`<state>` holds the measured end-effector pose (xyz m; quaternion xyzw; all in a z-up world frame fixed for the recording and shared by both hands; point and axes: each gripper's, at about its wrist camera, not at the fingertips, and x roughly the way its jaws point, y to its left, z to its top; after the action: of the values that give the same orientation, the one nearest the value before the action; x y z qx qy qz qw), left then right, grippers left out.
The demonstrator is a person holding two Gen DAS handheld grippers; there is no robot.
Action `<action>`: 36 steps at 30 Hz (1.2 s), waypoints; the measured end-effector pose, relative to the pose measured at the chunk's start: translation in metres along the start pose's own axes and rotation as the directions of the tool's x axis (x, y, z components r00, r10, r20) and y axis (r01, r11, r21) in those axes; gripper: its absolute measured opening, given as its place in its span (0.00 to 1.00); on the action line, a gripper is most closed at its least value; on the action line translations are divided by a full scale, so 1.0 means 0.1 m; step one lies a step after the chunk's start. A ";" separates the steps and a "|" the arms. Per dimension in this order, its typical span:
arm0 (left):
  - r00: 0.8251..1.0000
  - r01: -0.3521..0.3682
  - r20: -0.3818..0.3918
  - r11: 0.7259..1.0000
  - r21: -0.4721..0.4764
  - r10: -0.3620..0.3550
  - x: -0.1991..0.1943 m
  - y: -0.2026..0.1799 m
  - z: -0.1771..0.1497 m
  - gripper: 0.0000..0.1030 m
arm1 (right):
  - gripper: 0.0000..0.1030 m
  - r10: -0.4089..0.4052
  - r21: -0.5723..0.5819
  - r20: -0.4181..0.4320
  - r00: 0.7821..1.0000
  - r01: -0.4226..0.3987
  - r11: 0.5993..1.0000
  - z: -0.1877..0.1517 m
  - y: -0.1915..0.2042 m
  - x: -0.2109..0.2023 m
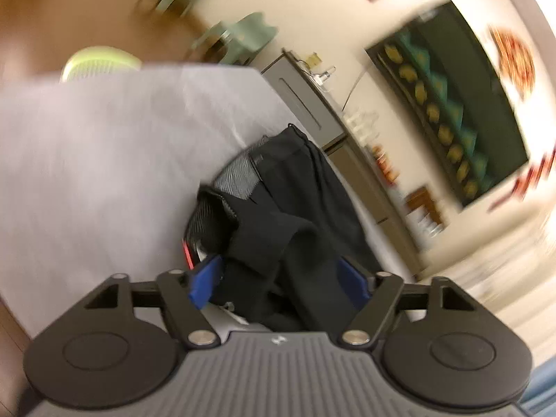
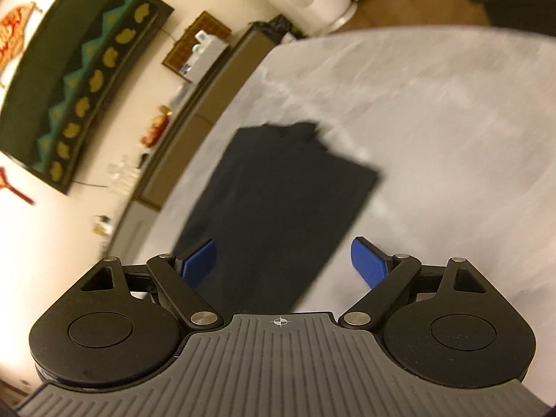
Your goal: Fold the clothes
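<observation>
One dark garment (image 2: 278, 205) lies folded flat on the white-covered bench (image 2: 434, 121); another (image 1: 278, 215) is still bunched (lining showing) between the left gripper (image 1: 278, 285) jaws, spread wide, ungripped; right gripper (image 2: 283, 260) open, empty

Left gripper (image 1: 278, 279): jaws spread wide, blue pads apart, pointing forward and downward, view tilted as if wrist rolled. Dark cloth bunched between pads; contact unclear. Right gripper (image 2: 283, 260): jaws spread wide, nothing pinched, angled downward, also rolled. No hands or sleeves visible.
</observation>
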<state>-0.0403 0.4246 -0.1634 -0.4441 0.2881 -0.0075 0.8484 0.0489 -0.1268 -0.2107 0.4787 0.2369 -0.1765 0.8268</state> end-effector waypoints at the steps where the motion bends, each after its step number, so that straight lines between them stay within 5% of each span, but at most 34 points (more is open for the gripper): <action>1: 1.000 0.027 -0.006 0.998 -0.048 -0.028 0.01 0.03 -0.03 0.80 | 0.85 0.000 -0.004 -0.002 1.000 0.000 1.000 -0.01 0.02 0.02; 6: 0.999 0.006 -0.049 0.998 -0.067 -0.009 0.34 -0.05 -0.17 0.87 | 0.86 -0.020 -0.026 0.011 1.000 0.021 0.999 -0.07 0.14 0.06; 11: 0.997 -0.052 0.060 0.999 0.007 0.052 0.20 -0.12 -0.12 0.75 | 0.84 -0.022 0.001 0.031 0.999 0.022 1.000 -0.01 0.03 -0.04; 12: 0.998 -0.033 0.050 0.999 0.010 0.032 0.15 -0.08 -0.05 0.62 | 0.82 -0.024 0.013 0.039 0.999 0.024 1.000 0.01 0.01 -0.04; 14: 0.999 0.017 -0.039 1.000 0.021 -0.016 0.24 -0.03 0.11 0.46 | 0.72 -0.033 -0.011 0.020 0.999 0.034 0.999 0.03 0.03 0.05; 16: 0.997 0.033 -0.079 0.995 0.089 -0.026 0.31 -0.13 0.25 0.28 | 0.28 -0.046 -0.054 -0.013 0.999 0.045 0.998 0.04 0.09 0.17; 18: 0.992 0.051 -0.120 0.986 0.156 -0.033 0.37 -0.22 0.40 0.09 | 0.04 -0.059 -0.087 -0.040 0.997 0.055 0.995 0.02 0.13 0.27; 19: 0.990 0.062 -0.139 0.980 0.190 -0.036 0.40 -0.27 0.47 0.07 | 0.02 -0.062 -0.098 -0.033 0.998 0.059 0.993 0.02 0.14 0.26; 21: 0.993 0.116 -0.058 0.942 0.314 -0.103 0.10 -0.42 0.64 0.07 | 0.00 -0.033 -0.098 0.036 0.999 0.036 0.995 0.12 0.14 0.07; 24: 0.997 -0.009 -0.068 0.948 0.318 0.032 0.04 -0.19 0.76 0.11 | 0.00 -0.059 -0.084 0.144 0.988 0.071 0.994 0.29 0.07 -0.23; 28: 0.967 -0.199 -0.100 0.941 0.275 0.234 0.07 0.15 0.65 0.48 | 0.00 -0.121 -0.040 0.149 0.981 0.128 0.991 0.36 -0.04 -0.27; 34: 0.987 -0.156 0.062 0.980 0.125 0.149 -0.45 0.23 0.32 0.64 | 0.12 -0.110 -0.036 0.065 0.992 0.112 0.993 0.21 0.03 -0.19; 36: 0.995 -0.081 0.059 0.991 0.111 0.074 -0.53 0.16 0.25 0.67 | 0.19 -0.096 -0.022 0.040 0.995 0.097 0.995 0.18 0.02 -0.19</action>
<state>-0.0763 0.4669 -0.1392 -0.3837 0.2808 0.0213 0.8795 0.0385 -0.1403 -0.1912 0.4532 0.2457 -0.2226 0.8275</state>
